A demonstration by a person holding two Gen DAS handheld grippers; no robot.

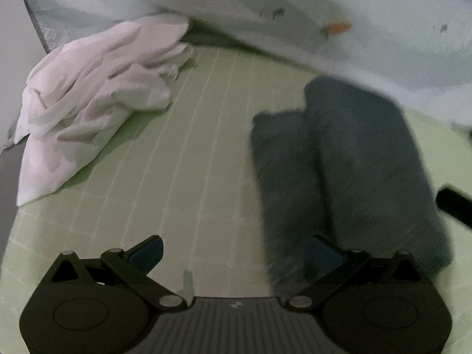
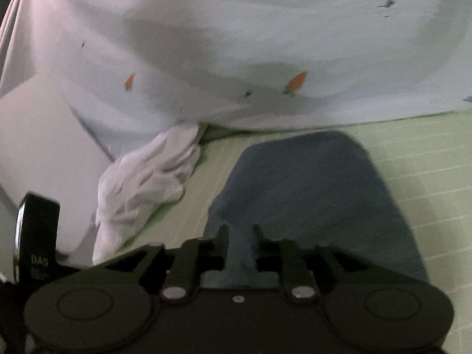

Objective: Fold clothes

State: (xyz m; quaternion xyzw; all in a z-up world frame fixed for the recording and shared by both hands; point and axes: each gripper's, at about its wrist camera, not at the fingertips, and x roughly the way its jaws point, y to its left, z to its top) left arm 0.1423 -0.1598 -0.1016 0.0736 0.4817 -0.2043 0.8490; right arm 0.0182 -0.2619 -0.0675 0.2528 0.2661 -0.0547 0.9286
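Dim, soft light — motion blur throughout, fisheye-dark corners.

Green gridded mat (image 1: 191,153) with dark garment (image 1: 339,162), white garment (image 1: 88,103)

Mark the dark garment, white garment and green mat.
dark garment (image 2: 309,194), right wrist view, middle of its top.
white garment (image 1: 88,97), left wrist view, crumpled centre.
green mat (image 1: 191,153), left wrist view, bare gridded patch.

The mat (image 1: 191,153) is pale green with a grid of thin white lines. The folded garment (image 2: 309,194) on it is dark blue-grey, plain. The crumpled cloth (image 1: 88,109) is white, with no print. The sheet (image 2: 265,35) behind is pale bluish-white, dotted with small orange carrots with green tops and tiny dark marks. Both grippers are black; the left gripper (image 1: 234,253) has blue pads.
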